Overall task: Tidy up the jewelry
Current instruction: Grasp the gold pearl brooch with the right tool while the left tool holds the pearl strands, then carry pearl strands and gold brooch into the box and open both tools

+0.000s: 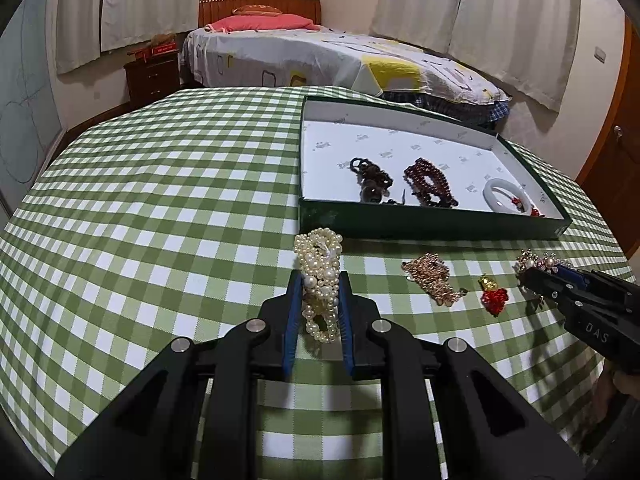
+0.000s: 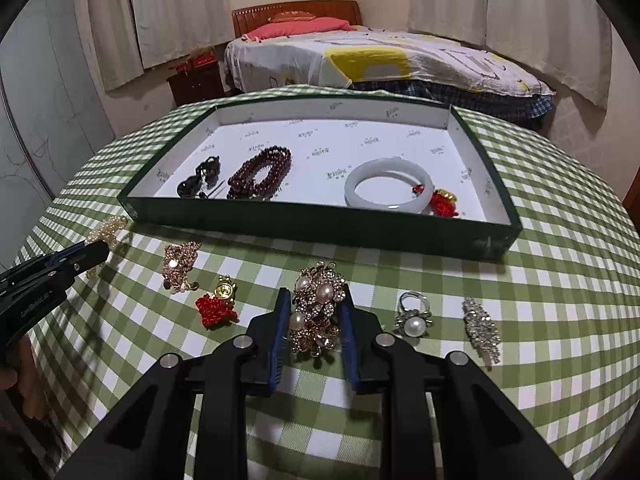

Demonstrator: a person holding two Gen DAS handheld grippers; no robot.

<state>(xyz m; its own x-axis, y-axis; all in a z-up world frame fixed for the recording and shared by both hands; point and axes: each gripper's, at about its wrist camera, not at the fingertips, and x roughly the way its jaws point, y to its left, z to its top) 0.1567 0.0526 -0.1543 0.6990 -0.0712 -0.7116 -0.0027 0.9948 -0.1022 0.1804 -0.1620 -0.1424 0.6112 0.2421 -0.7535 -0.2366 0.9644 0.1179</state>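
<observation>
My left gripper (image 1: 319, 280) is shut on a pearl bracelet (image 1: 320, 276), whose loops stick out past the fingertips, just in front of the green tray (image 1: 424, 224). My right gripper (image 2: 314, 296) is shut on a gold brooch with pearls (image 2: 318, 312), low over the checked cloth. The tray (image 2: 320, 220) holds a dark bead bracelet (image 2: 202, 178), a red-brown bead bracelet (image 2: 260, 174), a white jade bangle (image 2: 390, 184) and a red knot charm (image 2: 444, 202).
On the cloth lie a gold chain piece (image 2: 180, 266), a red knot charm with gold top (image 2: 218, 304), a pearl ring (image 2: 414, 316) and a crystal brooch (image 2: 482, 328). A bed (image 2: 380, 60) stands behind the table.
</observation>
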